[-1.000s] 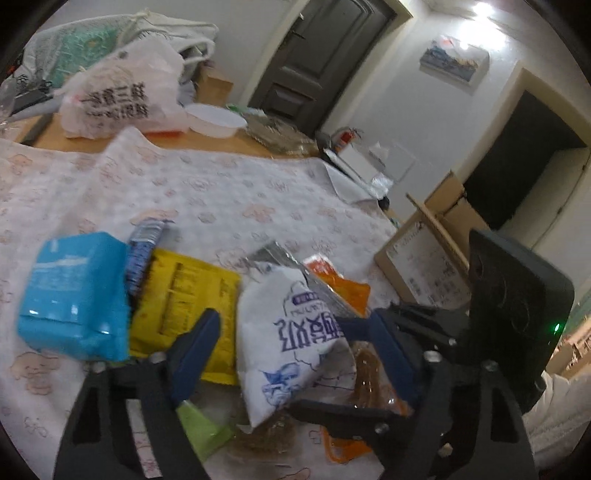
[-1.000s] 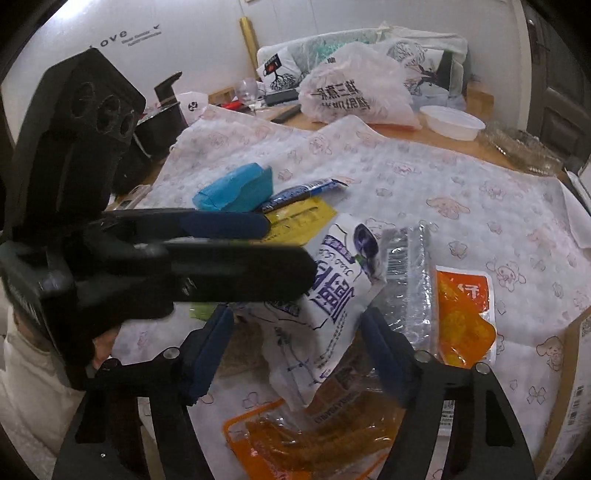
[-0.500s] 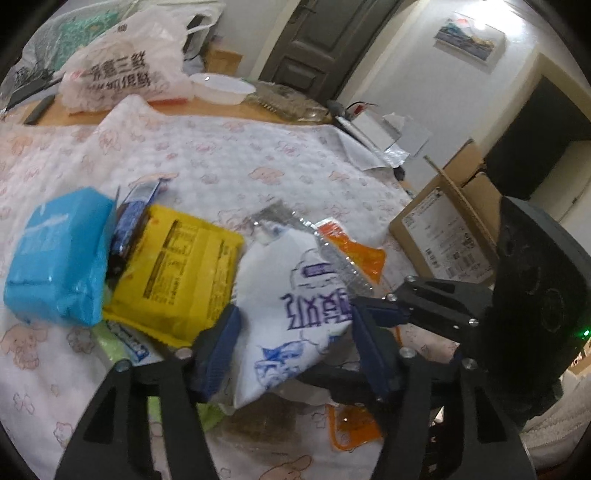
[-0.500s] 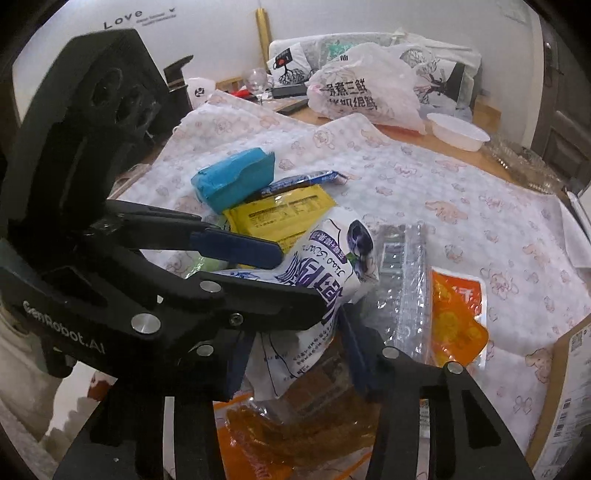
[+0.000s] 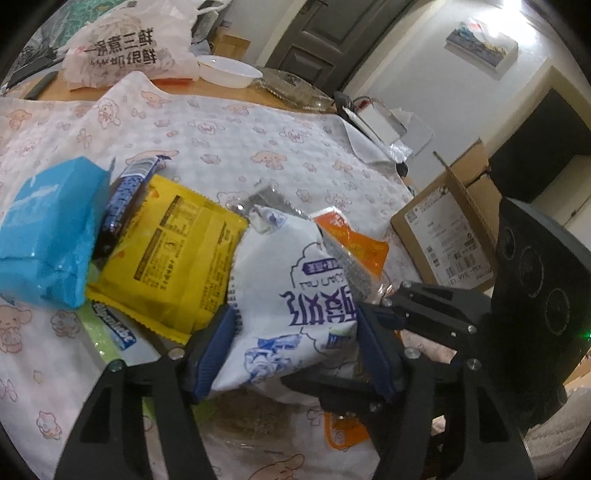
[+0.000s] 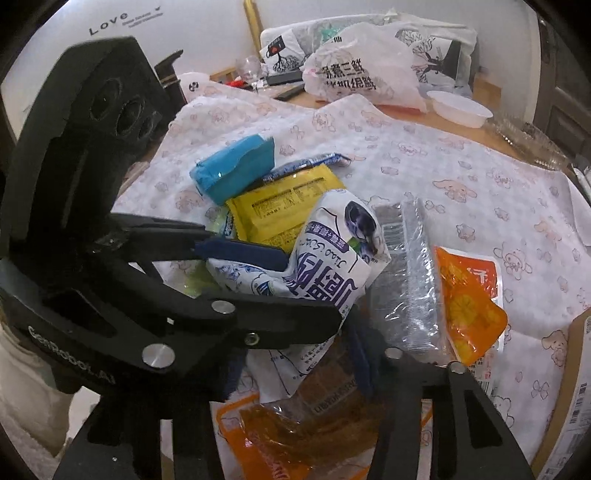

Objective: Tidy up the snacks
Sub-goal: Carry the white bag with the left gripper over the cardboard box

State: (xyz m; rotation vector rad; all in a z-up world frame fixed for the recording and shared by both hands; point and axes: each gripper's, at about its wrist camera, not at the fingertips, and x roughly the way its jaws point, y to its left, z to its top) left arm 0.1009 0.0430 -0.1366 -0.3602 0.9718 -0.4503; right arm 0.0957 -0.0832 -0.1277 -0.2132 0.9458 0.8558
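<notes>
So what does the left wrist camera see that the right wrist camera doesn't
Only the left wrist view shows the dark door and the framed picture on the wall. Only the right wrist view shows the "Love" wall lettering and the printed pillows. Both show the white snack bag between the left gripper jaws, the yellow packet and the blue pack.

White snack bag (image 5: 295,299) between tool (image 5: 295,354) pads.
</notes>
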